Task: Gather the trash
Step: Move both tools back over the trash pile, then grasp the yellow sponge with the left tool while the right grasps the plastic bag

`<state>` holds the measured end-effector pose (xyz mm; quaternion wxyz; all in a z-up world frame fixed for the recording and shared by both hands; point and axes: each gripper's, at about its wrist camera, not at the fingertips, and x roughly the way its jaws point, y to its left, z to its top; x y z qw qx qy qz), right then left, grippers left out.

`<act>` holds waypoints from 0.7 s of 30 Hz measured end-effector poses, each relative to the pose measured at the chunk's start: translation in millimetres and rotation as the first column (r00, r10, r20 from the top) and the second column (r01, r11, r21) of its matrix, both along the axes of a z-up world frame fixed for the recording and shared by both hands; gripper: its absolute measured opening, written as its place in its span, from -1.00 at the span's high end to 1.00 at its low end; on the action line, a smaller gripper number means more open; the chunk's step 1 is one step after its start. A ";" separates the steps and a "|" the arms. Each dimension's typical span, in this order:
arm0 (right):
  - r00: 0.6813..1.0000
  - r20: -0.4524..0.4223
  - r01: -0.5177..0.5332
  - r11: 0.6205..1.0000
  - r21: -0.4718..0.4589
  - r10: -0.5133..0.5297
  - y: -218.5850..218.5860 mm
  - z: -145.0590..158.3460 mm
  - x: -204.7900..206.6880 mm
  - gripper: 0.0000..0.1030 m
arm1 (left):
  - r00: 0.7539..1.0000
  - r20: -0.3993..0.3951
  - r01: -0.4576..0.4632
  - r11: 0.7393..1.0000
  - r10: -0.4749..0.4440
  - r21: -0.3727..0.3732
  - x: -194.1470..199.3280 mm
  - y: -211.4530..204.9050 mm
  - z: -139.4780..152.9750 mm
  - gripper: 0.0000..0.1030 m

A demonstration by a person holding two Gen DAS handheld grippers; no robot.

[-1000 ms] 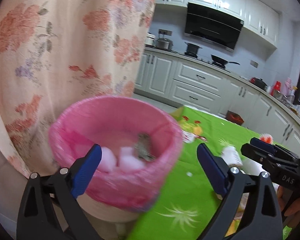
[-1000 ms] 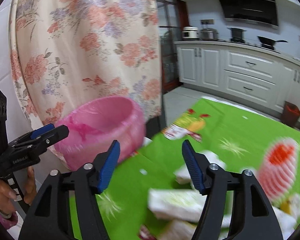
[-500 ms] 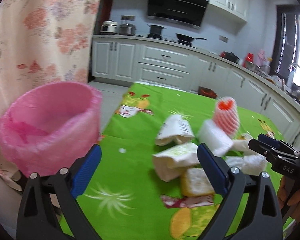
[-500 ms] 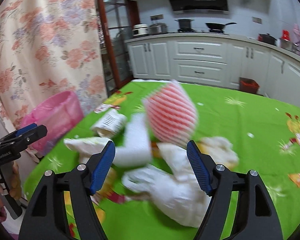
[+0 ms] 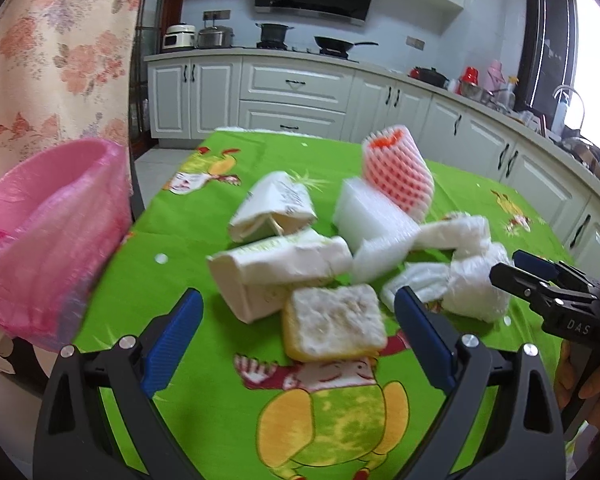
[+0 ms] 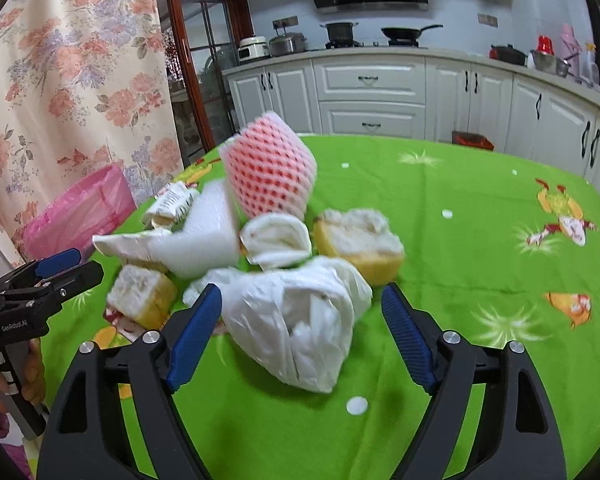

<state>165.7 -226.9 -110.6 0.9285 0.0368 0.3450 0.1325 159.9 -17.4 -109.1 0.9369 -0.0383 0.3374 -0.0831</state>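
Landmark: pink bin (image 5: 48, 236), lined with a pink bag, at the table's left edge, in front of a floral curtain (image 5: 56, 52).
Table: green cartoon-print cloth (image 6: 480, 240).
Trash pile: on the cloth, right of the bin and apart from it.
Net sleeve: pink-white foam net (image 5: 396, 176), far side of the pile from the bin, partly on a white foam block (image 5: 364, 216).
Cartons: two crumpled white cartons (image 5: 276, 208), the pile's nearest pieces to the bin.
Peel A: yellow-rimmed white peel chunk (image 5: 334, 322), front of the pile.
Peel B: second chunk (image 6: 360, 240), far right of the pile from the bin.
Bag: crumpled white plastic bag (image 6: 296, 320), right side of the pile, away from the bin.
Left gripper (image 5: 296, 328): released, jaws wide; peel A lies in the gap, pads clear of it.
Right gripper (image 6: 300, 320): released, jaws have just been opening; bag sits between them, left pad close to it, no squeeze visible.
Hands: a hand (image 5: 588, 380) on the right handle.
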 end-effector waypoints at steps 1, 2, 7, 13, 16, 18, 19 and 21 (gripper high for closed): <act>1.000 -0.008 0.000 1.000 0.005 0.000 -0.7 -2.5 1.2 -0.53 | 1.000 -0.002 0.005 1.000 -0.005 0.002 -0.1 -2.3 -1.7 -0.81; 1.000 -0.016 -0.001 1.000 0.008 0.001 -1.3 -4.6 2.5 -0.53 | 1.000 -0.004 0.011 1.000 -0.011 0.006 -0.8 -4.9 -3.2 -0.81; 0.998 -0.058 -0.016 0.999 0.050 0.018 -2.9 -11.4 13.8 -0.59 | 0.999 -0.017 0.030 0.999 -0.030 0.022 -0.4 -18.3 -10.4 -0.81; 0.995 -0.090 -0.041 0.996 0.076 0.048 0.0 -14.6 19.9 -0.40 | 0.998 -0.052 0.035 0.999 -0.033 0.023 3.5 -24.5 -16.7 -0.81; 0.994 -0.085 -0.067 0.994 0.084 0.075 2.8 -13.4 17.2 -0.04 | 0.996 -0.075 0.037 0.999 -0.037 0.010 6.6 -25.7 -18.8 -0.81; 0.994 -0.067 -0.083 0.995 0.064 0.087 5.8 -11.1 12.5 0.09 | 0.996 -0.086 0.039 0.999 -0.038 0.003 8.1 -27.5 -19.5 -0.81; 0.994 -0.057 -0.088 0.995 0.050 0.091 7.7 -10.0 9.1 0.14 | 0.995 -0.090 0.039 0.999 -0.039 0.003 9.2 -28.1 -20.0 -0.79; 0.994 -0.046 -0.095 0.995 0.034 0.096 8.8 -8.7 5.3 0.19 | 0.994 -0.102 0.042 0.999 -0.042 0.000 12.6 -30.7 -21.5 -0.79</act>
